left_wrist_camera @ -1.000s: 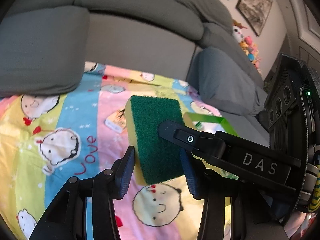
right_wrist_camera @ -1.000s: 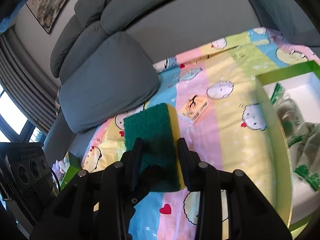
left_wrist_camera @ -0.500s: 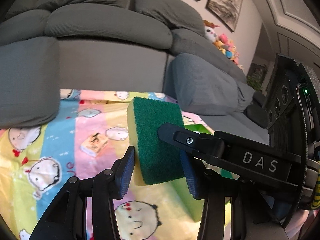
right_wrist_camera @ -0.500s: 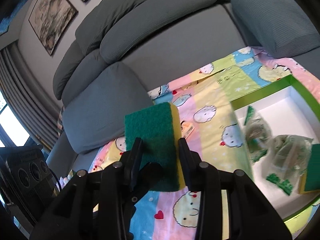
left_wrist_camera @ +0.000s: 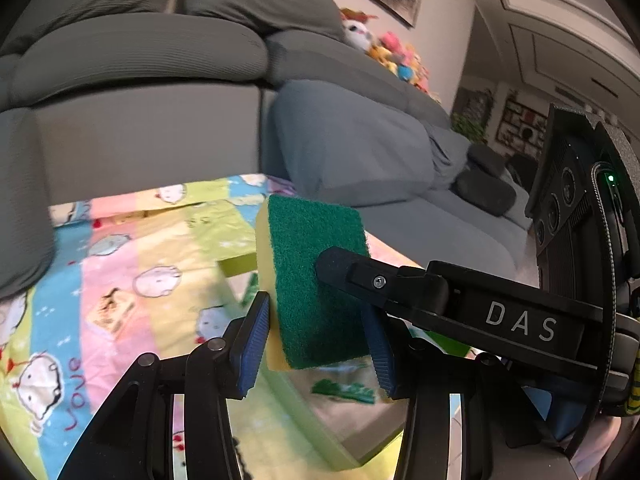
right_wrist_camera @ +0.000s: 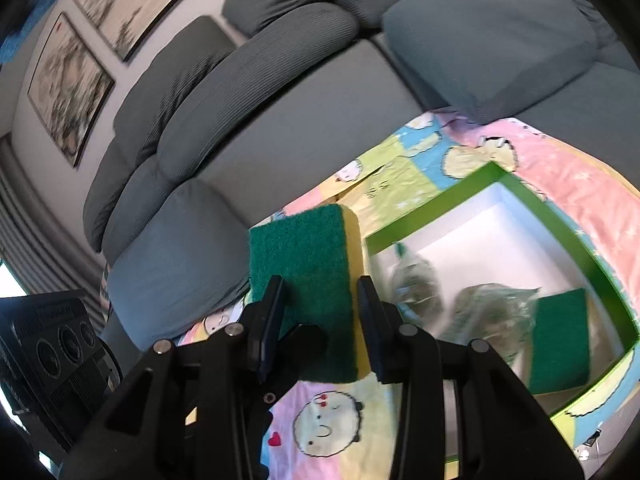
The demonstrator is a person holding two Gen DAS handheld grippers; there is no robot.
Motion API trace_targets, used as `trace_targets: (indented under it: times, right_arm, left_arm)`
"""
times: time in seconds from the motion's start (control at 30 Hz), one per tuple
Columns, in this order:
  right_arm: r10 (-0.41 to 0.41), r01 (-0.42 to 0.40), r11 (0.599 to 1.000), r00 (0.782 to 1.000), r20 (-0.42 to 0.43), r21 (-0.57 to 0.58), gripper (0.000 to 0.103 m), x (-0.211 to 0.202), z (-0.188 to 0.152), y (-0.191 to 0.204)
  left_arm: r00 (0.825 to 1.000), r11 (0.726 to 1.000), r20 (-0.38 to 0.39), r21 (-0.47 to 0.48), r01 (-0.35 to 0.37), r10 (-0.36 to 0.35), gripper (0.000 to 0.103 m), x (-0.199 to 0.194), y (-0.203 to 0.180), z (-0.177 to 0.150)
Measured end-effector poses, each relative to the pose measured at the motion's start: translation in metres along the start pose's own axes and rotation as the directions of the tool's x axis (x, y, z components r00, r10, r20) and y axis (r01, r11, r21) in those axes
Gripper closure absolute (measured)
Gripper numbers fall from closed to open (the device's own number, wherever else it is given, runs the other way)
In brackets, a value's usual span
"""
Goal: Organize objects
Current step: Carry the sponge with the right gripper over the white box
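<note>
One green-and-yellow sponge (left_wrist_camera: 316, 280) hangs in the air, gripped by both grippers at once. My left gripper (left_wrist_camera: 316, 320) is shut on it, its blue pads pressing on the two narrow sides. A finger (left_wrist_camera: 360, 276) of the right gripper lies across the green face. In the right wrist view my right gripper (right_wrist_camera: 320, 292) is shut on the same sponge (right_wrist_camera: 304, 264) across its thickness. The sponge hangs above the near left corner of a green box (right_wrist_camera: 560, 236) with a white inside. The box holds clear wrapped packets (right_wrist_camera: 492, 308) and a second green sponge (right_wrist_camera: 560, 340).
A bright cartoon-print blanket (left_wrist_camera: 120, 248) covers the seat of a grey sofa (left_wrist_camera: 140, 132). A small printed packet (left_wrist_camera: 112, 312) lies on the blanket left of the box. Grey cushions (right_wrist_camera: 492, 36) lean behind the box. Soft toys (left_wrist_camera: 396, 56) sit on the sofa back.
Both grippers have carried the sponge sideways across the blanket to the green box. The box, earlier at the picture's edge, now lies just under and beside the sponge.
</note>
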State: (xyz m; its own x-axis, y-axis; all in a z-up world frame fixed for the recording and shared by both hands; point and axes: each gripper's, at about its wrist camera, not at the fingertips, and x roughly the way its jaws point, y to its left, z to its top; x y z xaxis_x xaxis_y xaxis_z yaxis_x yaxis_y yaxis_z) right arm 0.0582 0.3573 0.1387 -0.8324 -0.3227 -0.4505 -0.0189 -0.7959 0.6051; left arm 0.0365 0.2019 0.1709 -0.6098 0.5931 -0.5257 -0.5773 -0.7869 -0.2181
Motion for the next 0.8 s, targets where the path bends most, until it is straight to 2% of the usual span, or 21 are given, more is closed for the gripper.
trace_targets:
  times: [0.33,0.5,0.8]
  right_arm:
    - [-0.074,0.071,0.987,0.997,0.019,0.142,0.065,-0.001,0.008,-0.054]
    - [-0.131,0.127,0.980,0.991,0.013,0.155,0.065,0.007,0.016,-0.065]
    - [-0.160,0.161,0.973,0.987,-0.017,0.163,0.065,0.031,0.028,-0.081]
  left_arm:
    - [0.993,0.997,-0.106,0.051,0.063,-0.057,0.056,0.054,-0.024,0.003]
    - [0.986,0.994,-0.142,0.056,0.095,-0.086,0.056,0.074,-0.026,0.006]
    - [0.977,0.994,-0.189,0.029,0.105,-0.097,0.056,0.106,-0.017,0.009]
